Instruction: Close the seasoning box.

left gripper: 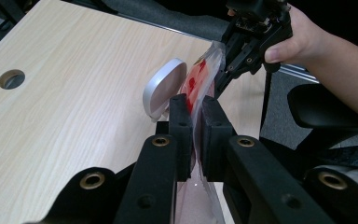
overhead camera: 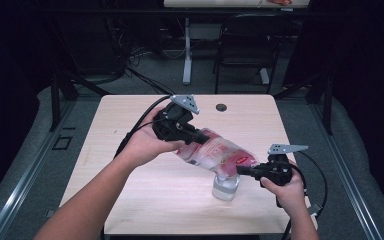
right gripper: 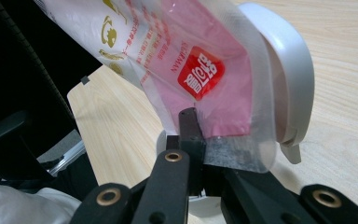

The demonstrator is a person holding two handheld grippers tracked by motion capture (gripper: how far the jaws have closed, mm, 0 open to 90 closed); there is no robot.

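The left gripper (overhead camera: 200,136) has its jaws pressed nearly together on the upper, fuller end of the plastic bag (overhead camera: 215,152), and in the left gripper view the film of the bag (left gripper: 196,95) runs straight up between the two black pads (left gripper: 181,121), pinched flat with no slack showing. From there the bag slopes down to the right above the wooden table (overhead camera: 130,125), its low end hanging over the small white container (overhead camera: 226,187) that stands near the front right of the table. The step in hand looks like tipping the bag's contents into that container, so the left hand should hold the high end steady and raise it only slowly, letting the contents slide rather than drop. The right gripper (overhead camera: 247,172) is clamped fully shut on the low corner of the bag; the right gripper view shows one black finger (right gripper: 189,126) lying over the clear seam of the bag (right gripper: 200,70), just beside the white container (right gripper: 289,84). For a clean pour, the right hand ought to keep that corner centred over the container's mouth and close above its rim, without dragging the container sideways. Whether the corner is already open I cannot tell. The main risk, as I judge it, is the light container tipping if the bag brushes it.
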